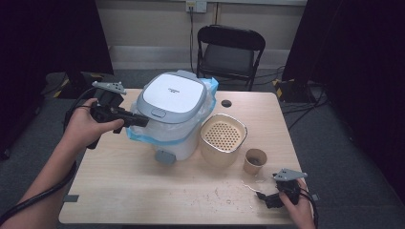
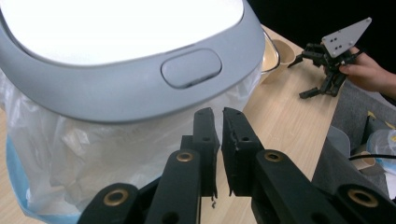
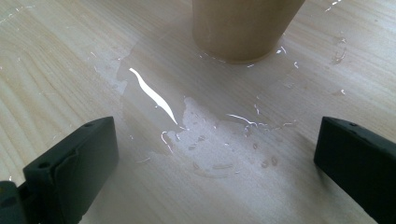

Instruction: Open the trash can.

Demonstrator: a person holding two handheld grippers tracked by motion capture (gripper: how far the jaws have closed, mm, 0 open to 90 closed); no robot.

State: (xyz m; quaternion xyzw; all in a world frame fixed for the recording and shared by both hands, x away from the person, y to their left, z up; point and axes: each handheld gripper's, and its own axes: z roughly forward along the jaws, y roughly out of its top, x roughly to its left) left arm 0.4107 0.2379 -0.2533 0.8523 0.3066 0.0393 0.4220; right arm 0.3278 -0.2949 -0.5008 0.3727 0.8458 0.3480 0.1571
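We have the left hand-held gripper (image 1: 136, 120) at the left of the high view, level with the front of the rice cooker (image 1: 173, 112), which stands at the centre of the table (image 1: 143, 191) with its body wrapped in clear plastic film edged in blue. In the left gripper view the jaws stand almost together with only a thin slit between them and nothing in it, their tips just below the oval lid-release button (image 2: 191, 68) on the grey rim. We judge the step in hand to be the opening of the cooker: the narrowed jaws make a blunt tip for pressing that button. The lid is down.

The right hand-held gripper (image 1: 267, 198) rests low at the lower right of the high view, its jaws spread wide and empty; in the right gripper view they flank a puddle of spilled water (image 3: 205, 121) lying in front of the paper cup (image 3: 243, 28). The tan perforated basket (image 1: 223, 138) stands between cooker and cup.

Next, we think, the left tip needs to come squarely onto the button and push in. The film may slide and the cooker could shift, so the push should be firm yet short, and the lid will need room to swing up.
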